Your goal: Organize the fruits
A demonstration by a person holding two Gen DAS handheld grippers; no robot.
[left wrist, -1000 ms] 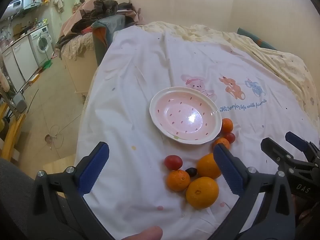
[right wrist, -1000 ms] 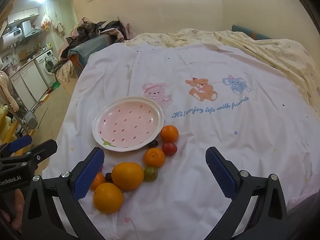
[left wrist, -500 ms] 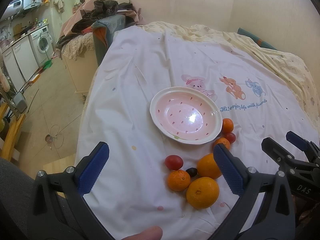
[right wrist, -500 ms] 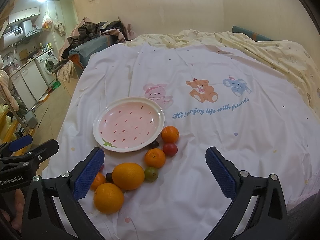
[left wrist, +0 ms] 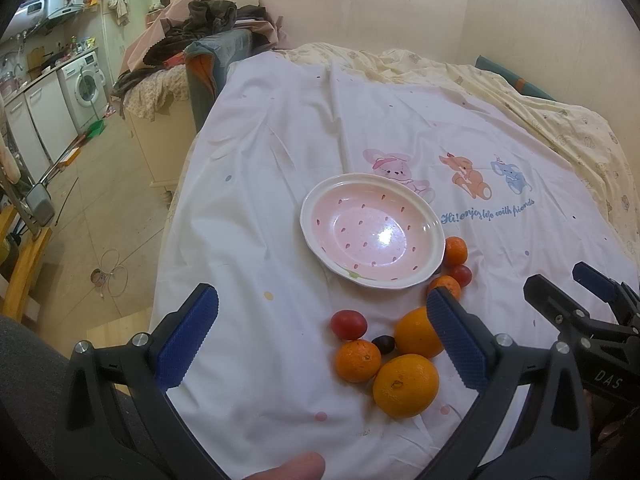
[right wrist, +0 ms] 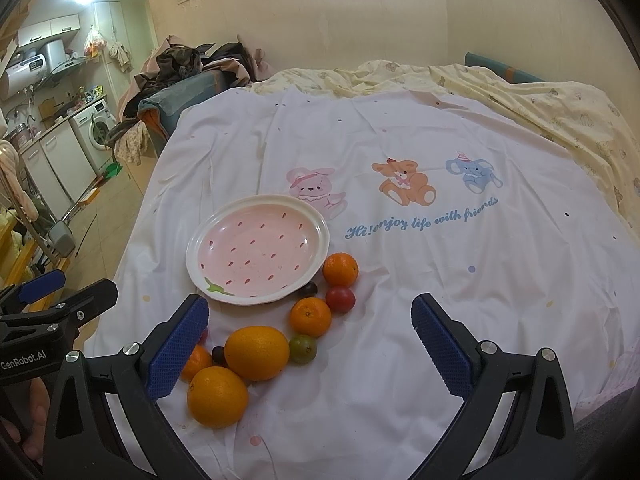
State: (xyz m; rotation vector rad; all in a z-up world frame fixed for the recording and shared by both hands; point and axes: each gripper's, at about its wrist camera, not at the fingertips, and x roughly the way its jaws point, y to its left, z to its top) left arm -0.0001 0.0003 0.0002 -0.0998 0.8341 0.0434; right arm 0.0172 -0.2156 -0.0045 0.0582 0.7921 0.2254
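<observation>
An empty pink strawberry-print plate point(left wrist: 320, 216) point(right wrist: 192, 248) lies on a white sheet. Near its front edge lie two big oranges point(left wrist: 405, 385) point(right wrist: 257, 353), several small mandarins point(left wrist: 358, 361) point(right wrist: 310, 317), red tomatoes point(left wrist: 349, 324) point(right wrist: 340, 299), dark grapes point(left wrist: 383, 343) and a green fruit point(right wrist: 303, 349). My left gripper point(left wrist: 324, 344) is open and empty, held above the near fruits. My right gripper point(right wrist: 310, 344) is open and empty above the fruit cluster. Each gripper shows at the edge of the other's view.
The white sheet point(right wrist: 440, 264) with cartoon animals covers the surface; a yellow blanket point(right wrist: 560, 96) lies behind and right. The left edge drops to the floor point(left wrist: 104, 208). Clothes are piled on a chair point(left wrist: 208, 32); a washing machine point(left wrist: 86, 84) stands far left.
Both views have shifted very slightly; the fruits and plate have not moved and both grippers stay open.
</observation>
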